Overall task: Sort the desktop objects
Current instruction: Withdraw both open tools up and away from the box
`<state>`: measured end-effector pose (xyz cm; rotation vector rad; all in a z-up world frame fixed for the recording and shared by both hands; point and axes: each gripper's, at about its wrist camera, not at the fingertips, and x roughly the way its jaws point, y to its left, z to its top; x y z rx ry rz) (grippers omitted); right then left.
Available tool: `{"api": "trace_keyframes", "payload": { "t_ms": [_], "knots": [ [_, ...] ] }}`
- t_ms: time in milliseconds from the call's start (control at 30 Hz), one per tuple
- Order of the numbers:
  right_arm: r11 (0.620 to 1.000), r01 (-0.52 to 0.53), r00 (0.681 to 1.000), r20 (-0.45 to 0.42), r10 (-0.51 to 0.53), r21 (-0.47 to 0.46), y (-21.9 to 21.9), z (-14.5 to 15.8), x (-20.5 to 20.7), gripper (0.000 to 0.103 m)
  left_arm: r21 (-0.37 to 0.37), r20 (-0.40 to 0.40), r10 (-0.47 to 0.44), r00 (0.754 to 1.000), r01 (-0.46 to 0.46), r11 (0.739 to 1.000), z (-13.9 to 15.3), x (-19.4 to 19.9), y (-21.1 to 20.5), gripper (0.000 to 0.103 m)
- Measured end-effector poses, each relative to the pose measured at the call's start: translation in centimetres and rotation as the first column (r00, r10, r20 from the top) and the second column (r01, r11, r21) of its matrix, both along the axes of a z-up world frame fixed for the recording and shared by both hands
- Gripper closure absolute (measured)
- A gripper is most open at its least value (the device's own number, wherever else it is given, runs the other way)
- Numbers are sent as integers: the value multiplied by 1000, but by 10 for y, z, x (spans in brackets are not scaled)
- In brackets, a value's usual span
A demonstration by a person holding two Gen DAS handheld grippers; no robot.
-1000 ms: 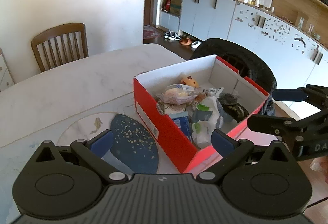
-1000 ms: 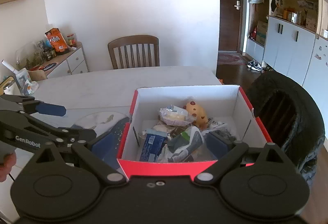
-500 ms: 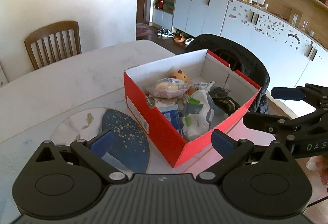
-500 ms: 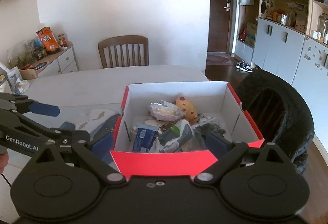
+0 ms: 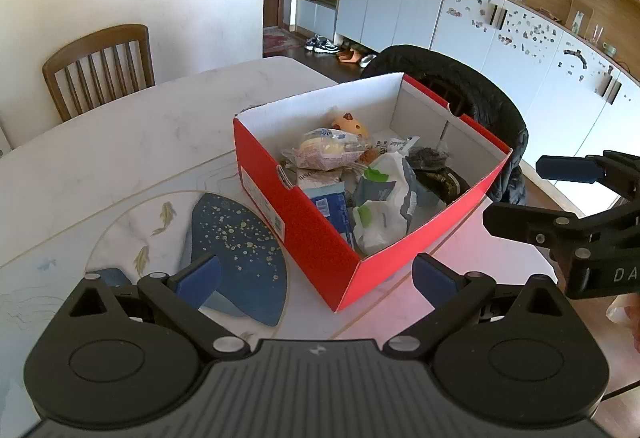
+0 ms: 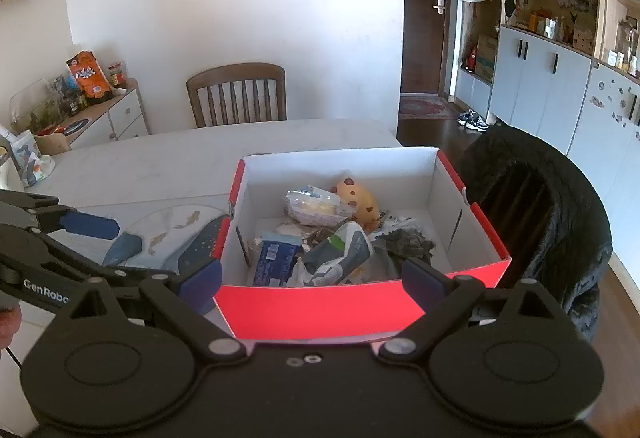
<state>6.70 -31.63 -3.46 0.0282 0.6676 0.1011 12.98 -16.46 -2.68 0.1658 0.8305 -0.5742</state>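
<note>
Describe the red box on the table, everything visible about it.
The red box is an open, lidless cardboard shoebox, red outside and white inside, with a white label on one long side. It stands upright on the pale table, beside a round fish-patterned mat whose edge it seems to overlap. Inside lies a loose heap: a clear bag of yellow food, a spotted orange toy, a blue packet, white-green wrappers, dark items. Neither gripper touches it.

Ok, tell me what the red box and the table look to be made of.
Red box: likely cardboard, smooth red print outside, plain matte white inside; thin folded walls with sharp creases and a notch cut in the rim. Table: probably marble or a marble-look slab, white with faint grey veining and a slight sheen.
</note>
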Motion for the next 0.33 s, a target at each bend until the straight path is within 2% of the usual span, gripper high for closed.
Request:
{"api": "trace_keyframes", "payload": {
  "t_ms": [333],
  "knots": [
    [1000,16,1000,-6,-16,4,-2,-1,2,6,11,31,-10,999,10,1000,3,-3,0,1]
  ]
}}
